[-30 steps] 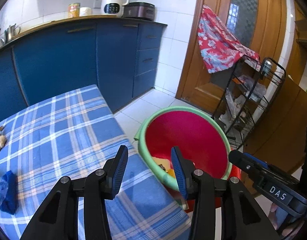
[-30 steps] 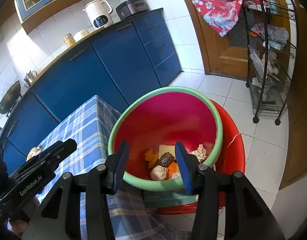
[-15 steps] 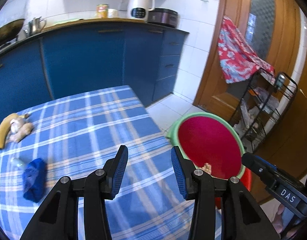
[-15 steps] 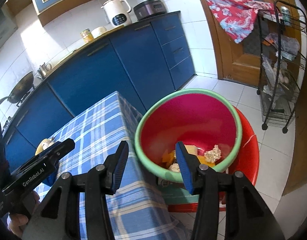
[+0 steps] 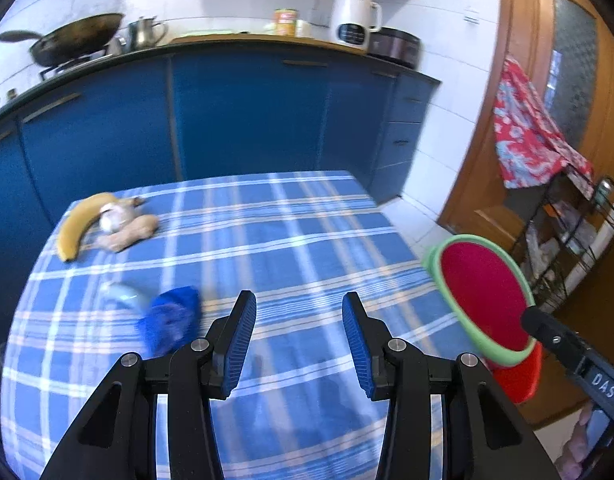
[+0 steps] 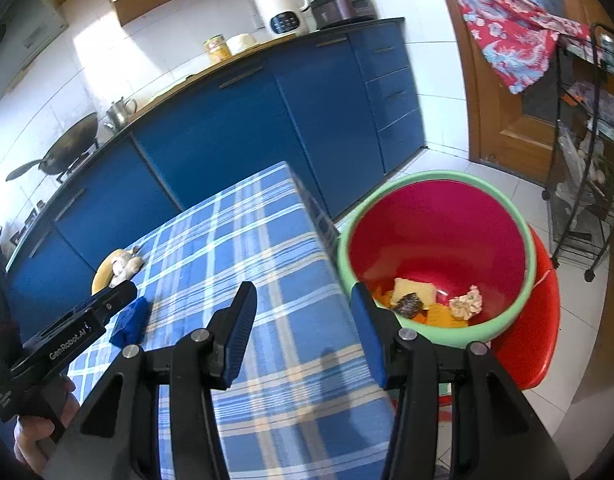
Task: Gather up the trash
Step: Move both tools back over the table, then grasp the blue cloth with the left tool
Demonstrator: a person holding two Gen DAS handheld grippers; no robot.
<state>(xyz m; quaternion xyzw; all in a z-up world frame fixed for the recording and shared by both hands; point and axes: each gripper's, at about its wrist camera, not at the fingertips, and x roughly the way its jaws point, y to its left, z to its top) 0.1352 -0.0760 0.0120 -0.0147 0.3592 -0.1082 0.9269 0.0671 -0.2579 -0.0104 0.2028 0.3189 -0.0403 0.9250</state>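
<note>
Our left hand-held gripper (image 5: 295, 340), jaws open and empty, has the blue wad (image 5: 169, 322) just ahead-left, nearer than our open right hand-held gripper (image 6: 303, 334).

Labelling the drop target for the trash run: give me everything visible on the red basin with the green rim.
The red basin is round and deep, plastic by its look, with a glossy red inside and a pale green rim. It sits upright, nested in a wider red tub on the white tiled floor, right beside the edge of the blue plaid table. Scraps lie at its bottom: a pale yellow slab, a dark lump, orange bits and a crumpled beige wad. No gripper touches it.
</note>
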